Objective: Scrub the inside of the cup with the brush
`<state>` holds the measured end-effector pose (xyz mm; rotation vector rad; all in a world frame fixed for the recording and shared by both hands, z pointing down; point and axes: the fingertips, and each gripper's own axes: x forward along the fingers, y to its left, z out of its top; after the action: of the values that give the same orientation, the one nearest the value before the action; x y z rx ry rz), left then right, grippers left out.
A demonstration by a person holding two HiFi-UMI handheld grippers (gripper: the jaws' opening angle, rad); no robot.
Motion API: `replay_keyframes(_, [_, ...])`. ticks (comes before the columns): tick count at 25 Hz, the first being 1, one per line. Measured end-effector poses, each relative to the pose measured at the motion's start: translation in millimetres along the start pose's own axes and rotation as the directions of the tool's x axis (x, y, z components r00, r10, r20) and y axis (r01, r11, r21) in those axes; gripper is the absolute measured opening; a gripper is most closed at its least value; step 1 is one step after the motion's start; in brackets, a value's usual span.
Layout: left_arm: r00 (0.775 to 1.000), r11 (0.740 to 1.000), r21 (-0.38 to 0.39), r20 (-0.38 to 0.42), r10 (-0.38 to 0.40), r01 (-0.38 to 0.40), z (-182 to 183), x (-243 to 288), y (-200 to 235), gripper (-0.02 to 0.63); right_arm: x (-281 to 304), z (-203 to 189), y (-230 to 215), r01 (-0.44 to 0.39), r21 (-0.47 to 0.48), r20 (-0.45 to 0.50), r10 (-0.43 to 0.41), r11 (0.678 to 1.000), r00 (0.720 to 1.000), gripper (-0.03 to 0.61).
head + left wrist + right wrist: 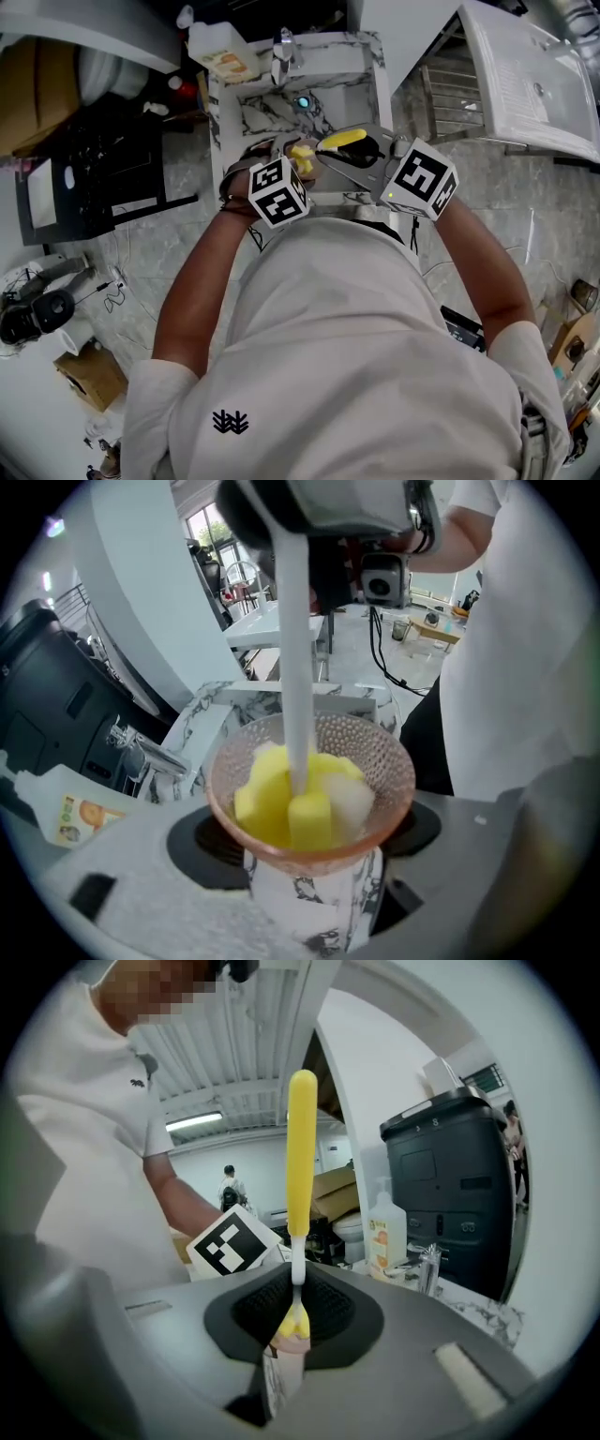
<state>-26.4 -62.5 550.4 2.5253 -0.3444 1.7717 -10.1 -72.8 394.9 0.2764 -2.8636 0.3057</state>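
Pink dimpled cup point(380, 757) sits clamped between the wide-spread jaws of the left gripper point(309, 855), its mouth facing the camera. Inside it is the yellow sponge head point(281, 803) of the brush point(295, 667), whose white stem rises past the rim. The right gripper point(292, 1312) is closed on that stem, with the yellow handle point(301, 1147) sticking out beyond its jaws. A marbled sink point(281, 112) lies just beyond both grippers.
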Motion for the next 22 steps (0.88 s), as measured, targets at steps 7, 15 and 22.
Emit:
replay_keyframes(7, [1.000,1.000,-0.025,-0.004,0.017,-0.017,-7,2,0,0.379,-16,-25,-21,0.058,0.216,-0.006,-0.058,0.975,0.998,0.043])
replay_keyframes(15, [0.999,0.999,-0.005,-0.018,0.044,-0.044,-8,5,5,0.379,-31,-29,-20,0.097,0.298,-0.036,-0.090,0.950,0.995,0.043])
replay_keyframes(22, [0.997,0.998,0.008,-0.037,0.063,-0.063,-13,7,9,0.379,-50,-18,-13,0.118,0.284,-0.025,-0.116,0.951,0.993,0.043])
